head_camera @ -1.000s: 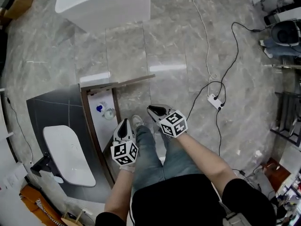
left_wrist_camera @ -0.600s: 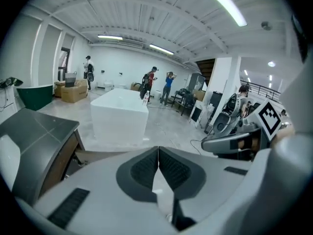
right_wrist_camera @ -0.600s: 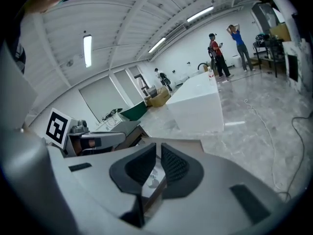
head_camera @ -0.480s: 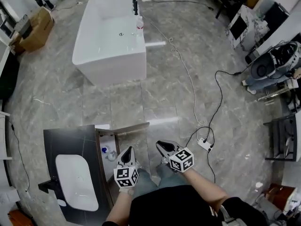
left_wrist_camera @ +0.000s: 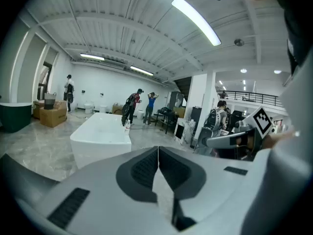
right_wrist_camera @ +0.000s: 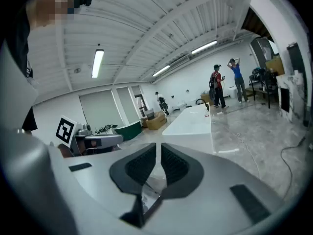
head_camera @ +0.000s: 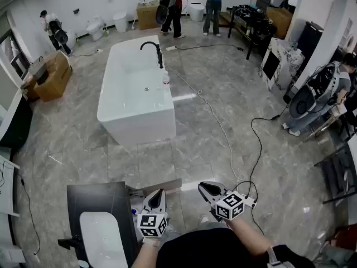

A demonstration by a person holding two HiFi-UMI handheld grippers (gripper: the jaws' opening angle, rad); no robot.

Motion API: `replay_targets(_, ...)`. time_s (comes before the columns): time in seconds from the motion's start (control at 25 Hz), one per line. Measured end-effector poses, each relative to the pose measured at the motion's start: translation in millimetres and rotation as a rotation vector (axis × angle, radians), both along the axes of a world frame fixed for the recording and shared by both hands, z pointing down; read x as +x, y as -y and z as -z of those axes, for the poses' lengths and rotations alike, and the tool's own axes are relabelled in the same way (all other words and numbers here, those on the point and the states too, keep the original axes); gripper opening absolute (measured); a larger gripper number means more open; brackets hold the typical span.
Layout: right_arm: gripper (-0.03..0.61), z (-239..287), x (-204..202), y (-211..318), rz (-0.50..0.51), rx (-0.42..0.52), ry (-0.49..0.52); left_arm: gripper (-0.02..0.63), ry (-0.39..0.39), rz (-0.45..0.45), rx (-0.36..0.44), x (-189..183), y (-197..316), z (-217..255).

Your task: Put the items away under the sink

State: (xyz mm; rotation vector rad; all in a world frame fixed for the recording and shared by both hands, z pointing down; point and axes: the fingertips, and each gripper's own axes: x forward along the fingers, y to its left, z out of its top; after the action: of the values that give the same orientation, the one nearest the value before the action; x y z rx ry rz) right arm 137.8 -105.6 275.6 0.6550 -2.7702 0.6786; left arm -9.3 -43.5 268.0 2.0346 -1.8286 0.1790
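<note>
Two hand-held grippers, each with a pale grey shell that tapers to a pair of black ribbed pads point(left_wrist_camera: 142, 169). Small black rectangular insets point(left_wrist_camera: 68, 207) sit flat on the grey shells. The left gripper point(head_camera: 159, 193) bears a white cube point(head_camera: 152, 224) printed with black square markers. The right gripper point(head_camera: 202, 186) bears a matching cube point(head_camera: 230, 205). The person wears a black top point(head_camera: 206, 249).

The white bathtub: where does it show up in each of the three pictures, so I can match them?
Head view: the bathtub lies upper left of centre, its long side running away from the camera.
Left gripper view: bathtub left of centre, at mid-height.
Right gripper view: bathtub just right of centre, at mid-height.
Shared landmark: two standing people beyond the tub's far end, also seen at and.
</note>
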Motion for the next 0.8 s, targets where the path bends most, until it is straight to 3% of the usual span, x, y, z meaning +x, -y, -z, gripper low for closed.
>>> replay_targets(0.28, 0.051, 61, 18, 10, -0.048, 0.104, 0.048, 0.025, 0.016, -0.032, 0.122, 14, 9, 59)
replay_targets(0.8, 0.052, 100, 40, -9, -0.074, 0.192, 0.116, 0.025, -0.026, -0.081, 0.219, 30, 5, 105)
